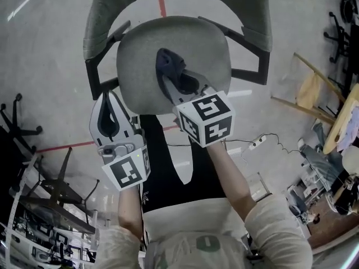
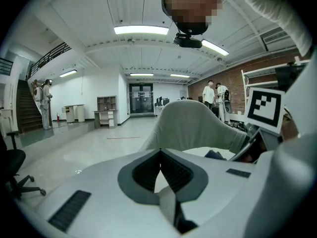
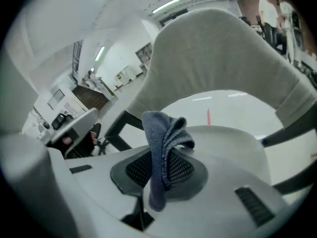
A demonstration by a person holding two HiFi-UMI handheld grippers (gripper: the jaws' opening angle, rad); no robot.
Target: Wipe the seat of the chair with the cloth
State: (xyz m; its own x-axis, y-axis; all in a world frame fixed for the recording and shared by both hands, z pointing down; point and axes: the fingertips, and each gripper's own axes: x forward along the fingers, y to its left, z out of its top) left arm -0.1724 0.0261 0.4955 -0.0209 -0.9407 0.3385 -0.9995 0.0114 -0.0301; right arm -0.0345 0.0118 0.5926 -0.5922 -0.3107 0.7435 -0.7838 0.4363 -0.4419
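Observation:
A grey office chair stands below me, its round seat [image 1: 143, 60] bare at the left and its backrest [image 1: 112, 4] at the far side. My right gripper [image 1: 168, 74] hovers over the seat's middle, shut on a dark blue cloth [image 1: 168, 62]. In the right gripper view the cloth [image 3: 161, 148] stands folded between the jaws, with the seat [image 3: 237, 143] and backrest [image 3: 218, 58] beyond. My left gripper [image 1: 109, 108] hangs off the seat's near-left edge, shut with nothing in it. The left gripper view shows its jaws closed together before the backrest [image 2: 190, 125].
Black armrests [image 1: 98, 74] flank the seat. A red floor line [image 1: 67, 145] runs under the chair. Other chair bases [image 1: 61, 189] sit at lower left, and a yellow chair [image 1: 314, 94] and cluttered desks at right. A power strip [image 1: 255, 143] lies on the floor.

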